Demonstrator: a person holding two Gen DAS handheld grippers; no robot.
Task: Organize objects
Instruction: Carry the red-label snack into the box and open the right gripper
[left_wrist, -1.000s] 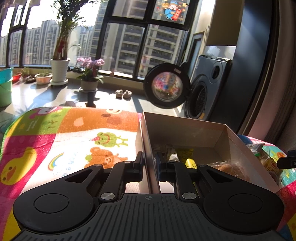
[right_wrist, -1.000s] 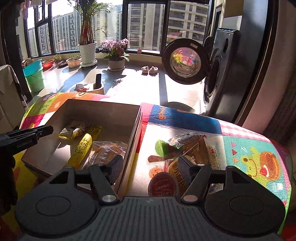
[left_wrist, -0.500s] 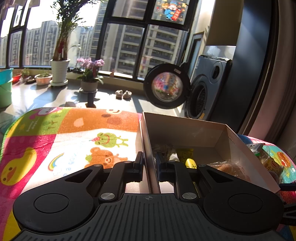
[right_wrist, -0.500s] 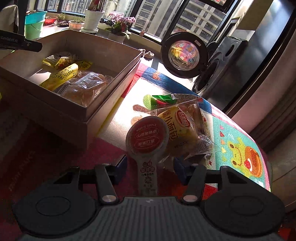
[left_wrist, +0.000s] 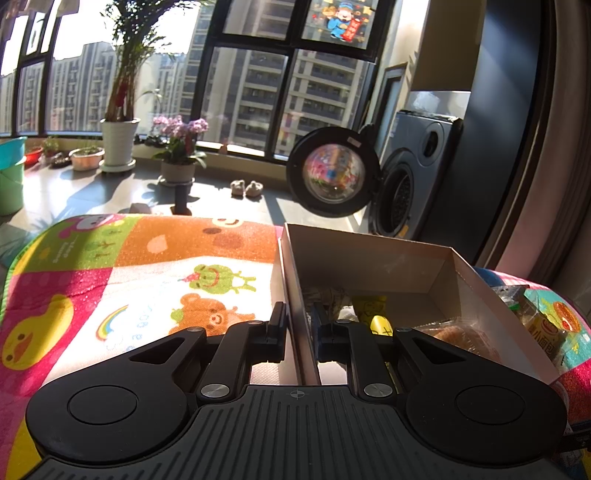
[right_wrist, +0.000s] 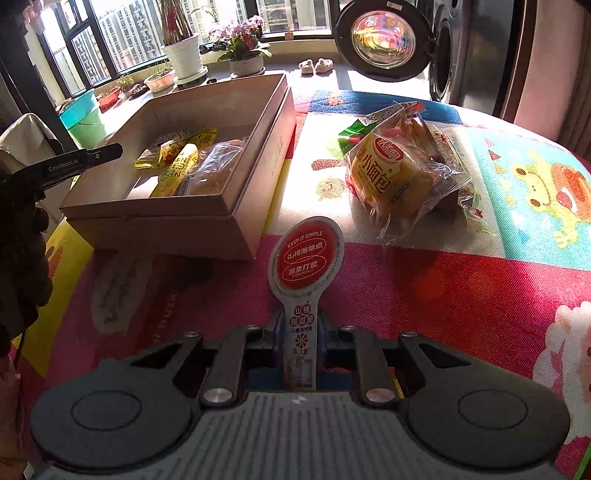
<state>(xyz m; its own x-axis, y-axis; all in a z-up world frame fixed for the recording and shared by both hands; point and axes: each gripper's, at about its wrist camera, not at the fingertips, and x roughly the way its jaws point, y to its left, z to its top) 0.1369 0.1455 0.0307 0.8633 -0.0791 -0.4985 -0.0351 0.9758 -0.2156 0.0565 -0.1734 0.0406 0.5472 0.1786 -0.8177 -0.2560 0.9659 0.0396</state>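
My left gripper (left_wrist: 298, 325) is shut on the left wall of the cardboard box (left_wrist: 293, 291), one finger outside and one inside. The box (right_wrist: 255, 162) holds yellow snack packets (right_wrist: 177, 166) and a wrapped bread (right_wrist: 214, 162). My right gripper (right_wrist: 297, 343) is shut on the stem of a red-and-white lollipop-shaped snack packet (right_wrist: 306, 258), raised over the mat in front of the box. A yellow bread packet (right_wrist: 391, 173) and other wrapped snacks (right_wrist: 417, 114) lie on the mat to the right of the box. The left gripper's tip (right_wrist: 74, 164) shows at the box's left side.
A colourful cartoon play mat (left_wrist: 147, 280) covers the surface. A person's dark-gloved hand (right_wrist: 22, 258) is at the left edge. Beyond stand a washing machine with its door open (left_wrist: 402, 184), potted plants (left_wrist: 118, 144) and a green bucket (right_wrist: 81, 118).
My right gripper has shut on the lollipop-shaped packet and lifted it, pulling back from the snack pile. The left gripper has stayed clamped on the box wall.
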